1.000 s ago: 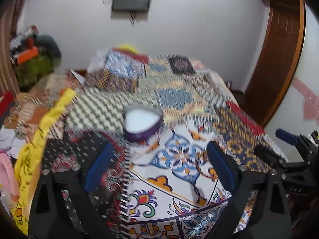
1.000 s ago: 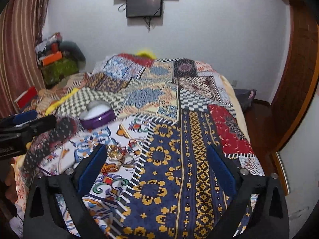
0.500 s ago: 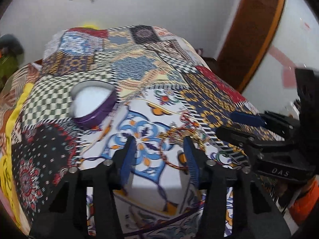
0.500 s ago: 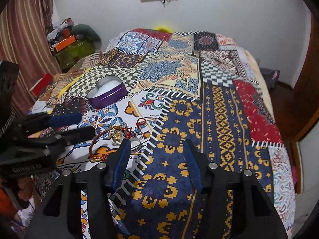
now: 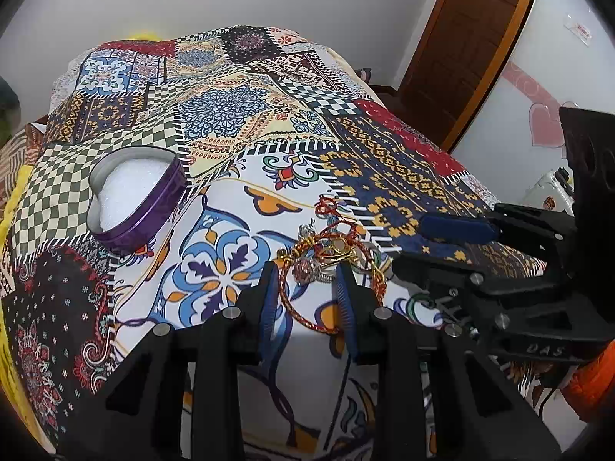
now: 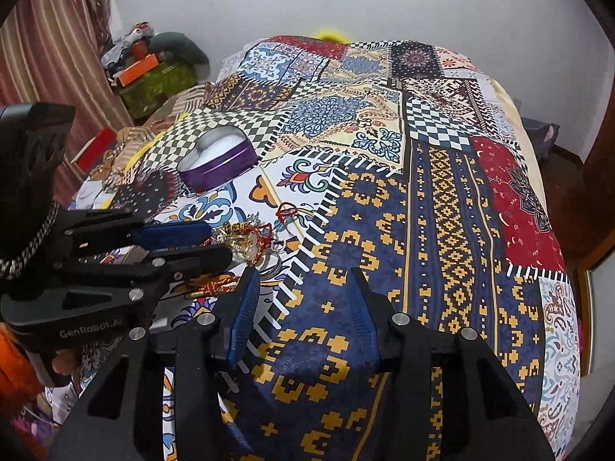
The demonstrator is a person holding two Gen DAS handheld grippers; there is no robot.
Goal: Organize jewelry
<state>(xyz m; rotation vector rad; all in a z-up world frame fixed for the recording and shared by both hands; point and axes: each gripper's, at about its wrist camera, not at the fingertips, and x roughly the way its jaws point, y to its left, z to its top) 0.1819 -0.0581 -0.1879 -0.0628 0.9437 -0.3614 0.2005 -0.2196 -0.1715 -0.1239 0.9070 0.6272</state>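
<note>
A tangled pile of jewelry (image 5: 326, 253), with red-gold cords, rings and chains, lies on the patterned bedspread (image 5: 238, 123). It also shows in the right wrist view (image 6: 250, 242). My left gripper (image 5: 307, 274) is partly open, its blue-padded jaws reaching around the near side of the pile. A purple heart-shaped tin (image 5: 134, 199) with a white lining stands open to the far left; it also shows in the right wrist view (image 6: 219, 159). My right gripper (image 6: 303, 288) is open and empty over the blue-yellow cloth, just right of the pile.
A wooden door (image 5: 472, 38) stands at the right. A striped curtain (image 6: 50, 46) and cluttered boxes (image 6: 150, 73) are at the bed's left side. The bed's right edge drops to the floor (image 6: 557, 146).
Both grippers have narrowed from wide open and moved forward and down. The left one has come up to the jewelry pile; the right one has closed in beside it.
</note>
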